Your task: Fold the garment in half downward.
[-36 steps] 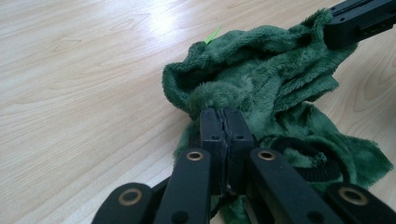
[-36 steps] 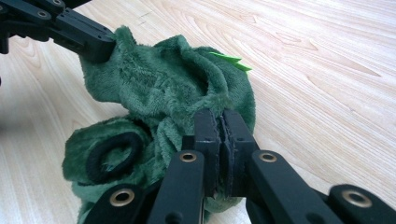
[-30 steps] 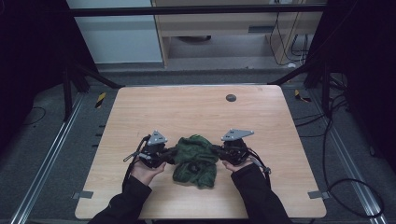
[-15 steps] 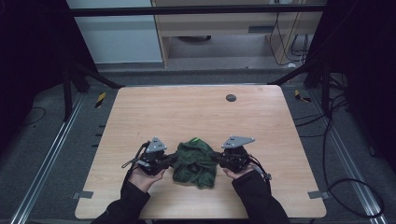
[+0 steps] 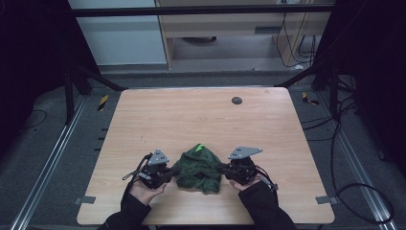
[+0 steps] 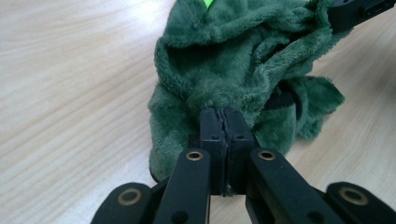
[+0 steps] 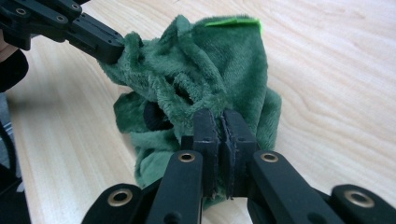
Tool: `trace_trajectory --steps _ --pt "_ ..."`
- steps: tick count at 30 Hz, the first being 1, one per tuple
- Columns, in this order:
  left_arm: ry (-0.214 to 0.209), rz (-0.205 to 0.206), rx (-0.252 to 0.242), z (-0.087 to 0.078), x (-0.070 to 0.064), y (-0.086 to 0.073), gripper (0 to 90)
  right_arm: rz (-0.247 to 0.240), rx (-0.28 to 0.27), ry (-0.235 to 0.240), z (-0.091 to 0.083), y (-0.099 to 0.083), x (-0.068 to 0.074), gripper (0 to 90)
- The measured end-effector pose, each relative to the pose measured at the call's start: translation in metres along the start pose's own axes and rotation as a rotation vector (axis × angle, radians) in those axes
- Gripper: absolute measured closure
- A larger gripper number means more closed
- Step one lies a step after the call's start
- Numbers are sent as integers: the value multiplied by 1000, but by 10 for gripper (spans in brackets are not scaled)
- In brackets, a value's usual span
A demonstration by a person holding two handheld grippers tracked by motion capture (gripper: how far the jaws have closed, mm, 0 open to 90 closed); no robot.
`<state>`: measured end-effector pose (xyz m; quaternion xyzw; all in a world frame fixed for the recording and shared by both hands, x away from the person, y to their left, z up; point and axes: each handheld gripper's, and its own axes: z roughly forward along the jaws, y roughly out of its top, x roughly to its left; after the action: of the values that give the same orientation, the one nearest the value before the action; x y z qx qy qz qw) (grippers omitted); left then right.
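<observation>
Green plush cloth (image 5: pixel 198 165): bunched on the wooden table (image 5: pixel 191 115) near its front edge, between both grippers.
Left gripper (image 6: pixel 225 116): jaws pressed together, a fold of plush pinched.
Right gripper (image 7: pixel 222 119): jaws closed on the opposite edge.
Tag (image 7: pixel 232 21): bright green, seen at the far end.

Cloth (image 5: pixel 198 165) on table (image 5: pixel 191 120), between tools.

The left gripper (image 6: pixel 225 116) is pinching a fold of the green plush cloth (image 6: pixel 224 60) lying bunched on the wooden table (image 6: pixel 70 93), while the right gripper (image 6: pixel 357 11) is gripping its far edge
</observation>
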<state>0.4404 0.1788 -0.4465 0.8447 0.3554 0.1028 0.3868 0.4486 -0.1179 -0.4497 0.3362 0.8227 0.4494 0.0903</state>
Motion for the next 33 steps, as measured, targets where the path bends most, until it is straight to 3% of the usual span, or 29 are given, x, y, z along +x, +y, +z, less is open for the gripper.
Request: trace_trajectory --steps 8,24,33 --pt "-9 -10 23 -1 -4 -9 884 17 26 22 2 -12 6 851" --pt "-17 11 87 9 -12 -19 878 27 78 34 8 -27 11 827" --pt "-4 9 90 9 -13 -22 845 33 86 37 10 -29 12 799"
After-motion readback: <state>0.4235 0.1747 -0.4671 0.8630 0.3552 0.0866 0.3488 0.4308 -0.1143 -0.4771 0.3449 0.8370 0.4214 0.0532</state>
